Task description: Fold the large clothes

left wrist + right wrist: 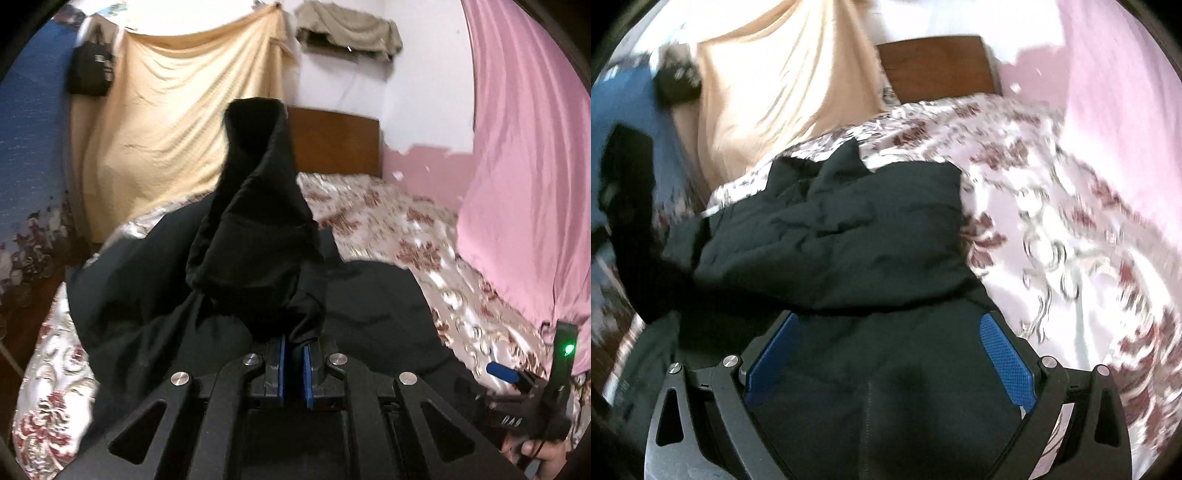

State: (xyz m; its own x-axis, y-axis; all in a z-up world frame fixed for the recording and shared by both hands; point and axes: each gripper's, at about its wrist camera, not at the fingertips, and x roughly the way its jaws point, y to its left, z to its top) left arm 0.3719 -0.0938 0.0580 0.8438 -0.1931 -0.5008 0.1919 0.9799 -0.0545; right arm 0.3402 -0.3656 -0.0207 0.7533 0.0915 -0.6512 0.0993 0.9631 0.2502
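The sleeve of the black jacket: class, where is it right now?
In the left wrist view the sleeve stands up at centre, pinched in the left gripper, above the jacket spread on the floral bedspread, in front of the headboard.

Floral bed point(406, 229), wooden headboard point(332, 140)

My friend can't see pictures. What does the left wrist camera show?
The left tongs are pinched shut on a black garment, lifting part of it like a tall peak. The rest lies on a flowery bedspread, with a pink curtain alongside.
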